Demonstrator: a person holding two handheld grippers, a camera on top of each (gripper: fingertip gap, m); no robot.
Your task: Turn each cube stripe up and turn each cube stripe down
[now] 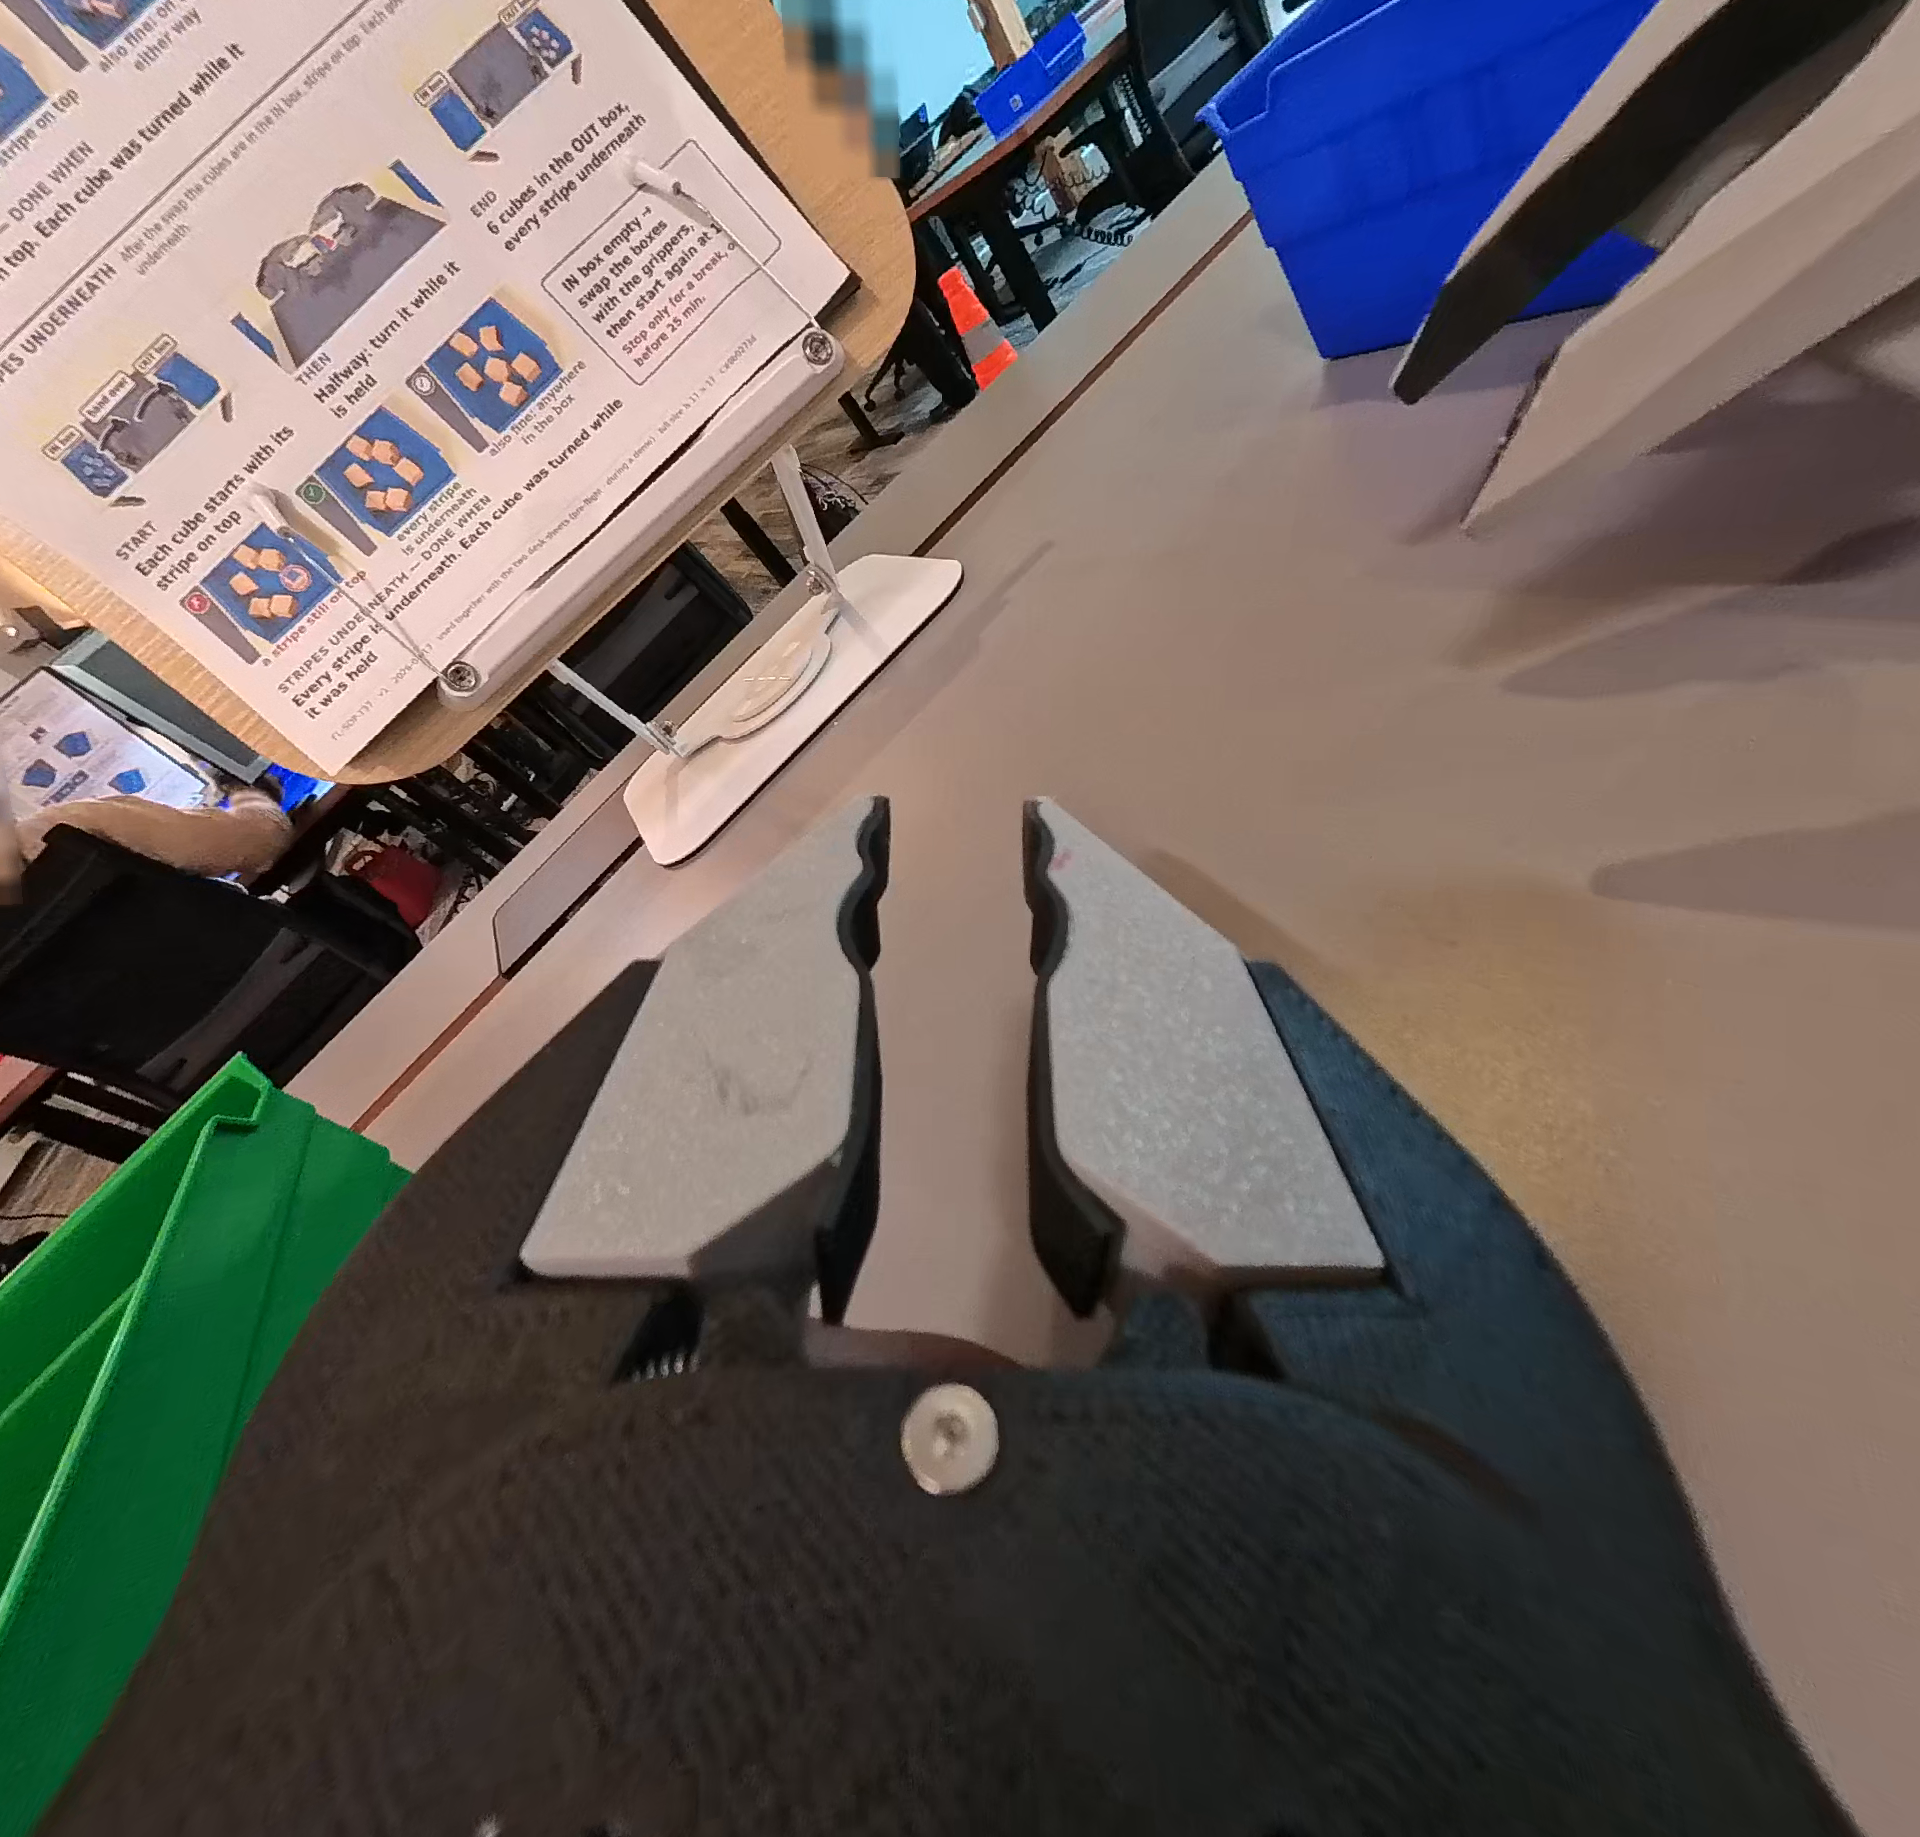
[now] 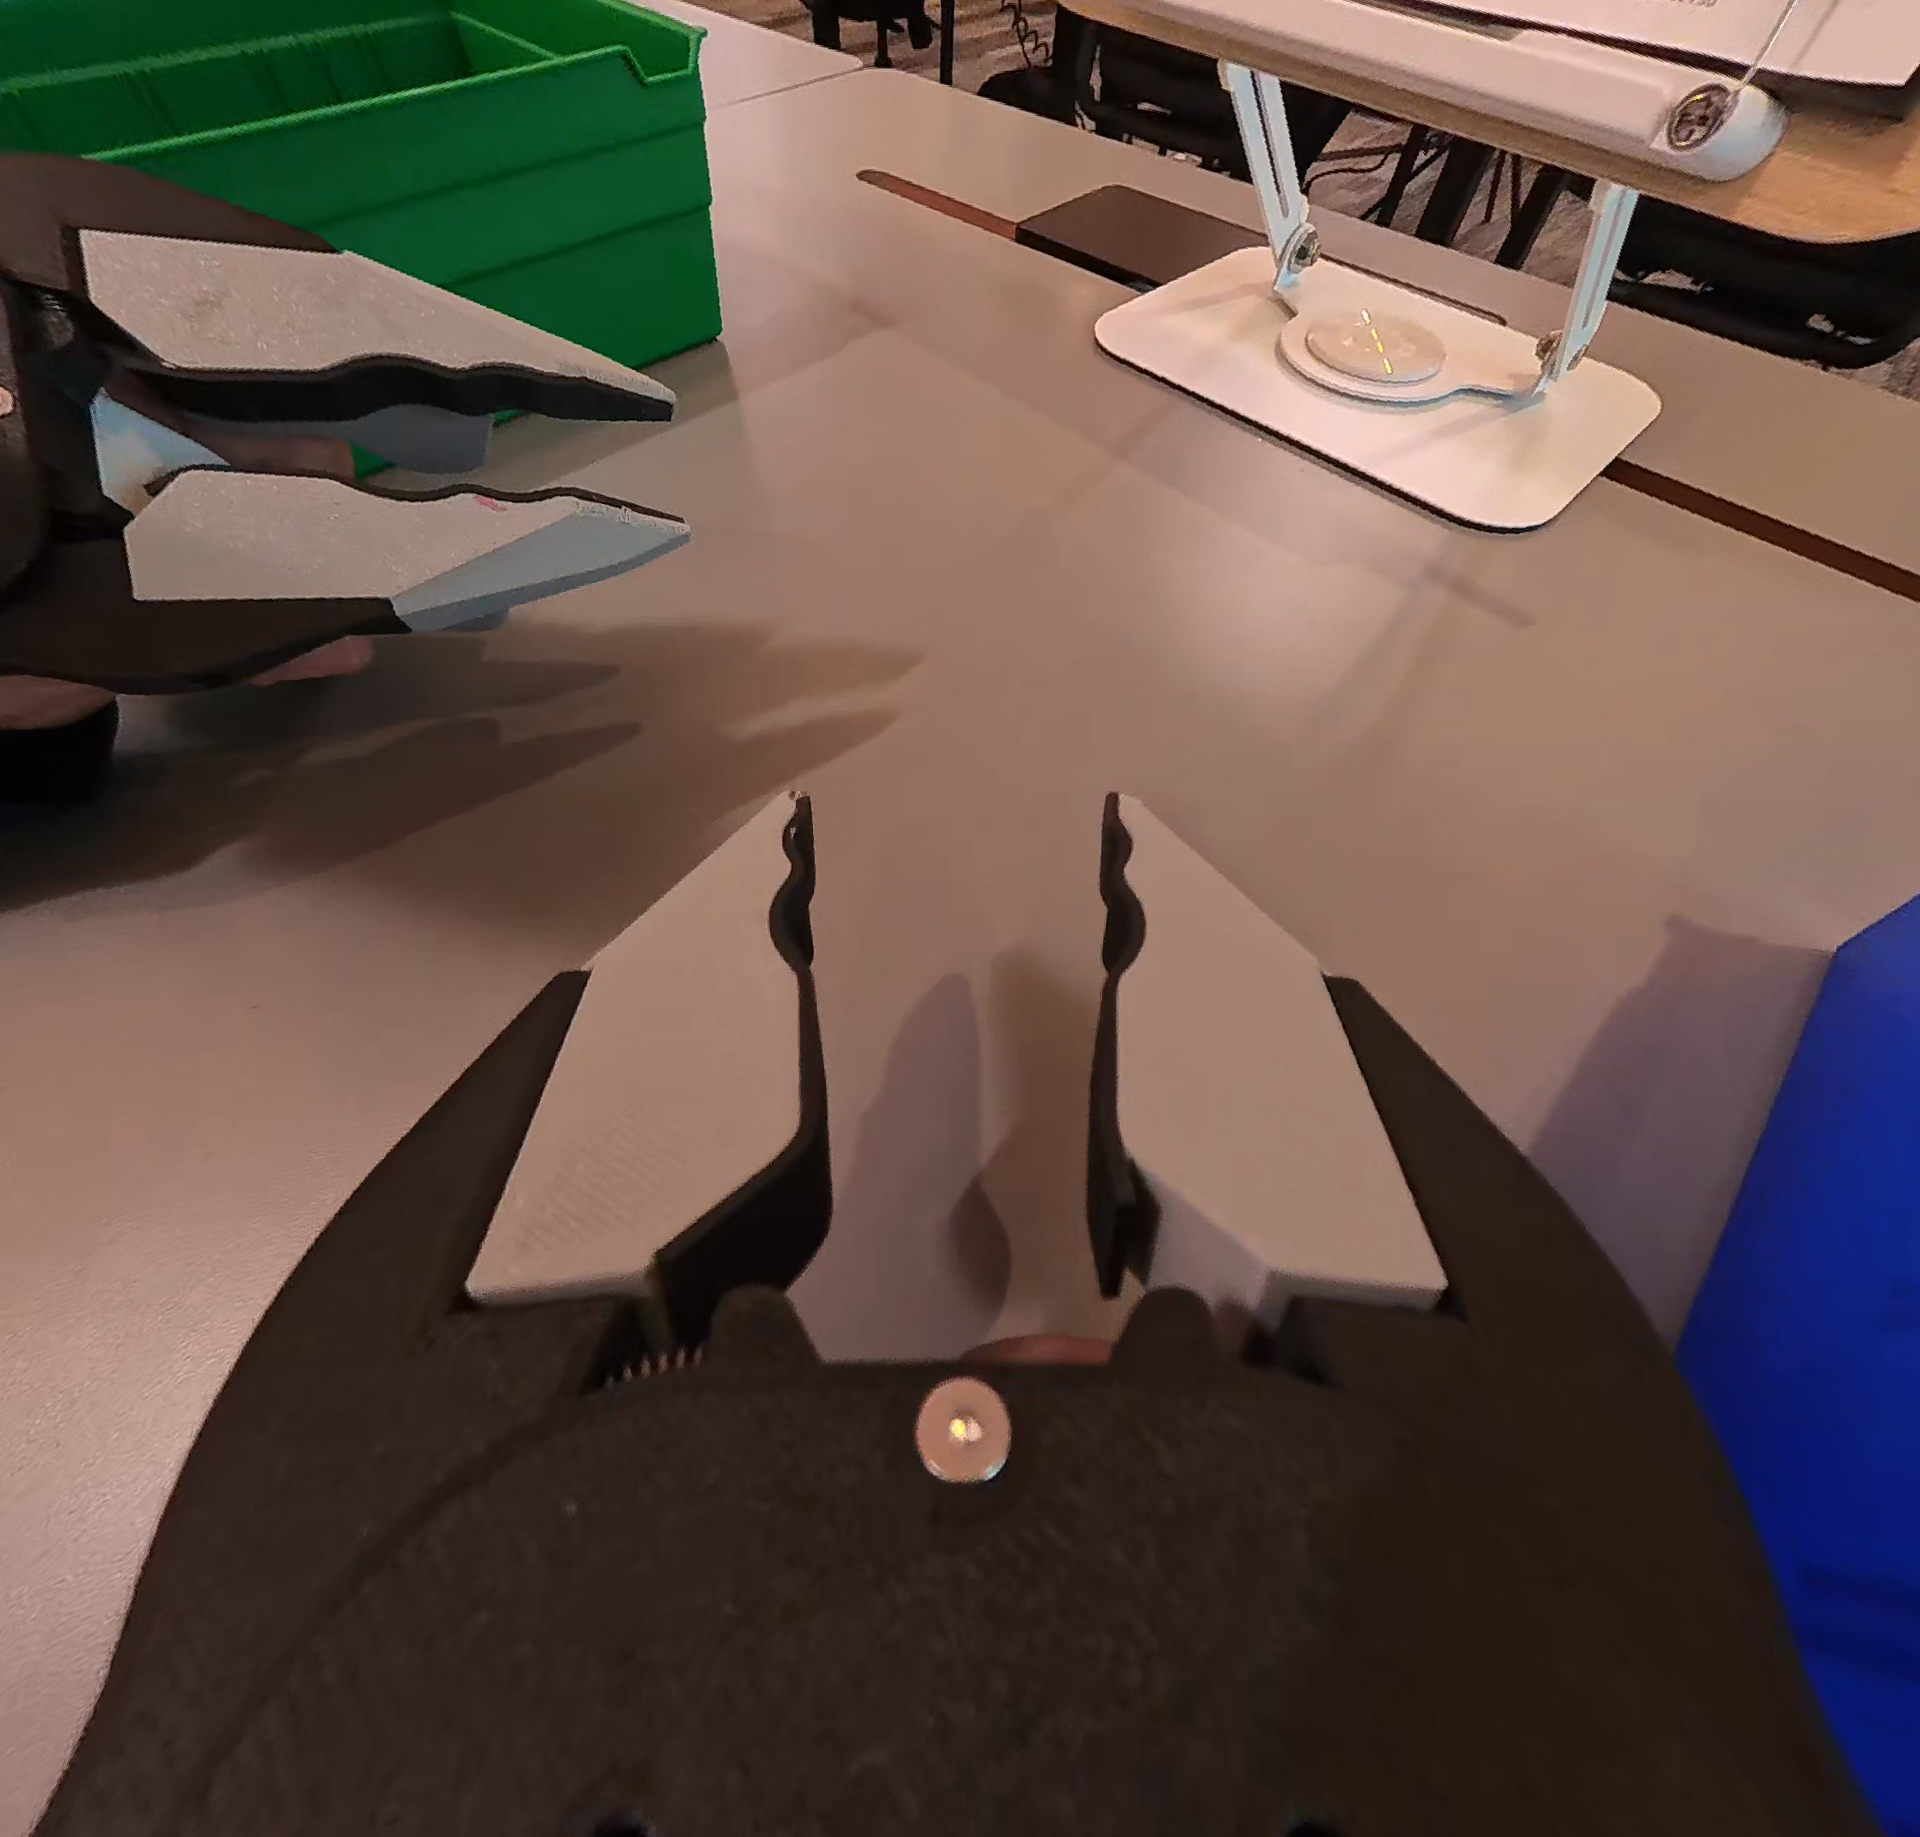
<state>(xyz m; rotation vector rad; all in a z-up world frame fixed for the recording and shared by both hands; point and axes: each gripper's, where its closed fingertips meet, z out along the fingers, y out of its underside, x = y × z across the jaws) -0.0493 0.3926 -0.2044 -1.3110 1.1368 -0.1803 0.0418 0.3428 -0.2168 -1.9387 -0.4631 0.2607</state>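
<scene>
No cube shows in either view. My left gripper [image 1: 956,811] is open and empty, tilted, just above the grey table [image 1: 1299,748]. It also shows at the left of the right wrist view [image 2: 675,462], turned on its side with its jaws apart. My right gripper [image 2: 956,805] is open and empty over the table [image 2: 1039,592]. One of its fingers [image 1: 1558,260] reaches in at the top right of the left wrist view. A green bin [image 2: 436,135] stands at the far left, its visible compartments empty. A blue bin [image 1: 1403,156] stands on the right.
A white stand [image 2: 1382,405] holds an instruction sheet [image 1: 343,312] on a wooden board at the table's far edge. A dark slot [image 2: 1101,218] runs along the table's seam. The green bin's corner [image 1: 156,1320] is close by my left gripper. The blue bin [image 2: 1829,1320] lies beside my right gripper.
</scene>
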